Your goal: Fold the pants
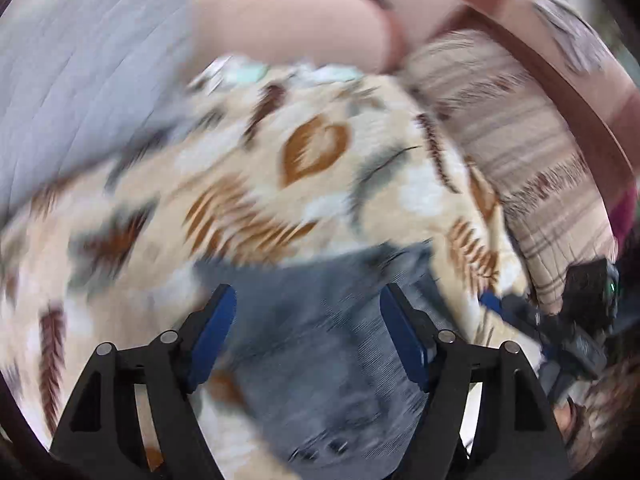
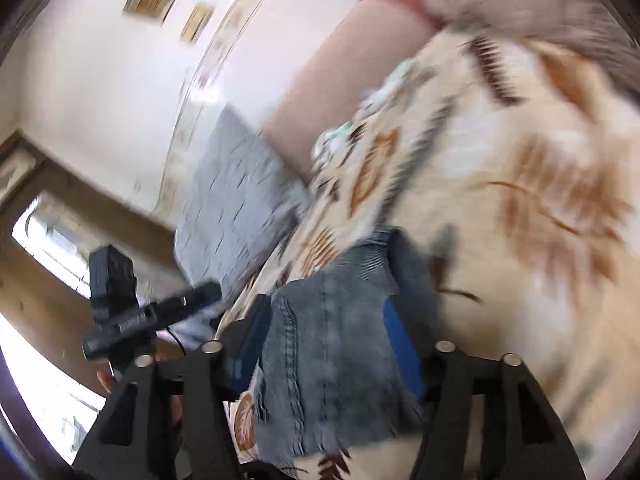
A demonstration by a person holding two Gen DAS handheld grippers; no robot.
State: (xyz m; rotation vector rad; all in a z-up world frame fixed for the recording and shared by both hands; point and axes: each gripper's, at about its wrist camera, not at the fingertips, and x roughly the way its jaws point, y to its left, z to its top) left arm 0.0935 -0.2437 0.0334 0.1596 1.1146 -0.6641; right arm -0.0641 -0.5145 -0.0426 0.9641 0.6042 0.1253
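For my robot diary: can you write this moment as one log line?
task: fold pants | left gripper: open over jeans | right gripper: open around jeans | surface: leaf-print blanket | view: blurred

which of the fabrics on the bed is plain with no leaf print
The pale grey-blue quilted pillow by the wall; the beige blanket carries brown leaves, and the blue denim pants lie between the right tongs.

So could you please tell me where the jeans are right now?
The jeans lie on the leaf-patterned blanket, low in both wrist views, between each gripper's open blue fingers.
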